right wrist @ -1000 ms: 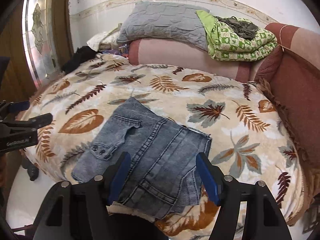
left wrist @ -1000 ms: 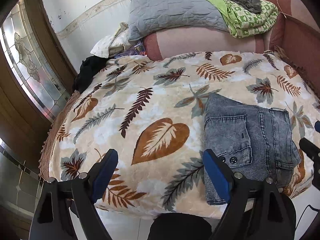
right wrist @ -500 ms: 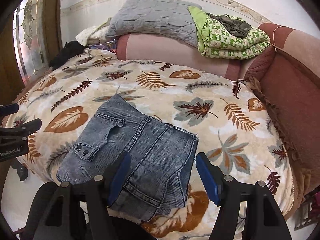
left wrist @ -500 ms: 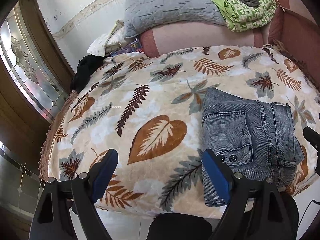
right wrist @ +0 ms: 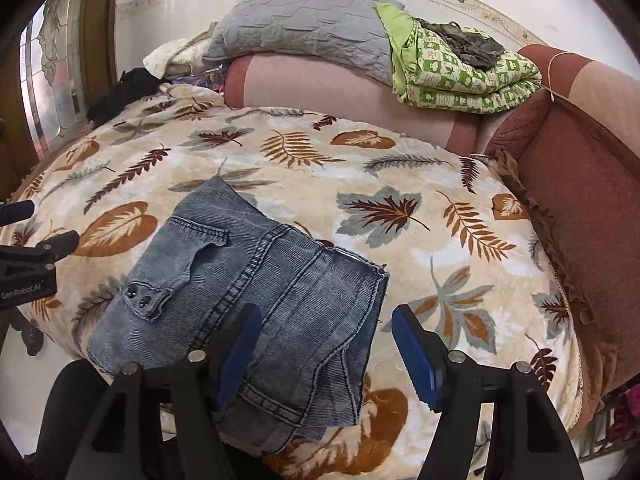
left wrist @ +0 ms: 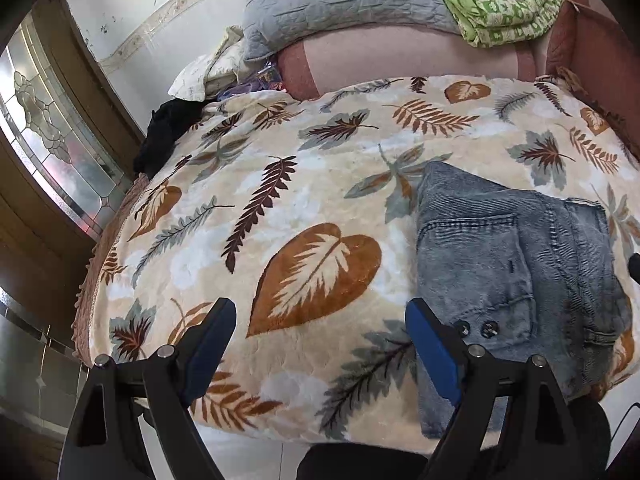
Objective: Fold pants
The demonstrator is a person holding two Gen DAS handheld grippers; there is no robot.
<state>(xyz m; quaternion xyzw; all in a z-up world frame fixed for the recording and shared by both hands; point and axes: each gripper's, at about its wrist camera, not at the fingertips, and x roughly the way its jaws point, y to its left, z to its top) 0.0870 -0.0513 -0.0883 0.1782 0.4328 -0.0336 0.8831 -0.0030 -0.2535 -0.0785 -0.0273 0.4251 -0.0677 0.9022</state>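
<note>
Grey-blue denim pants (right wrist: 248,292) lie folded into a compact stack near the front edge of the bed, a buttoned pocket flap on top. In the left wrist view the pants (left wrist: 508,272) sit at the right. My left gripper (left wrist: 320,320) hangs open over the bare blanket to the left of the pants, its right finger by the pants' near corner. My right gripper (right wrist: 326,328) stands open above the pants' near right part, nothing pressed between its blue pads. The left gripper (right wrist: 28,264) also shows at the left edge of the right wrist view.
The bed carries a cream blanket with a leaf print (right wrist: 400,208). At the back lie a grey pillow (right wrist: 304,24), a green patterned quilt (right wrist: 460,72) and a pink bolster (right wrist: 320,92). A reddish headboard (right wrist: 580,184) stands on the right, a glass door (left wrist: 48,136) on the left.
Both grippers have come down and forward a little toward the bed, so the pants and blanket look larger. The pants lie as before, and both grippers stay open.
</note>
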